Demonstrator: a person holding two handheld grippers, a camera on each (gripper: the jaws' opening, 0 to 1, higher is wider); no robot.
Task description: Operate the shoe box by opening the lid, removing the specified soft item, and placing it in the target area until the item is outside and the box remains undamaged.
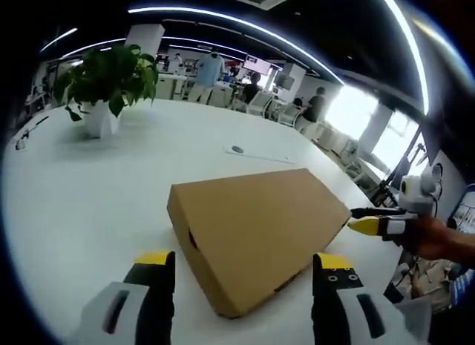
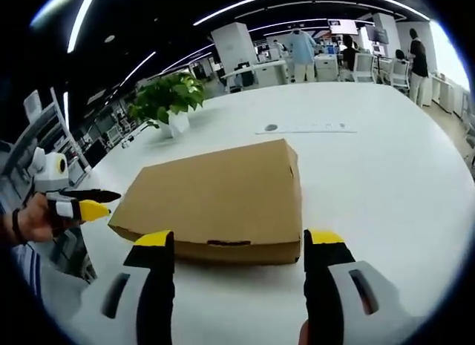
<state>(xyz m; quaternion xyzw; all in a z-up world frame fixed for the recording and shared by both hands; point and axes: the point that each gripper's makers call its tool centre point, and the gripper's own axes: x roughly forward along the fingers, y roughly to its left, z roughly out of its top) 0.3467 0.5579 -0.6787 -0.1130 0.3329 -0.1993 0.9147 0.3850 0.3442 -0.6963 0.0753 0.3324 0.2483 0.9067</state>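
A shut brown cardboard shoe box (image 1: 256, 230) lies flat on the white table (image 1: 111, 189), its lid down. My left gripper (image 1: 243, 265) hovers just before the box's near corner, jaws wide apart and holding nothing. From the right, my right gripper (image 1: 356, 219), held in a hand (image 1: 439, 240), reaches toward the box's right corner. In the right gripper view the box (image 2: 223, 200) sits straight ahead. My right gripper (image 2: 237, 250) stands open at the box's long front side. My left gripper (image 2: 104, 202) points at the box's left end. No soft item shows.
A potted green plant (image 1: 104, 81) (image 2: 167, 100) stands on the far part of the table. A thin paper sheet (image 1: 256, 153) (image 2: 304, 127) lies beyond the box. Desks, chairs and people (image 2: 303, 48) are at the back. Bare table surrounds the box.
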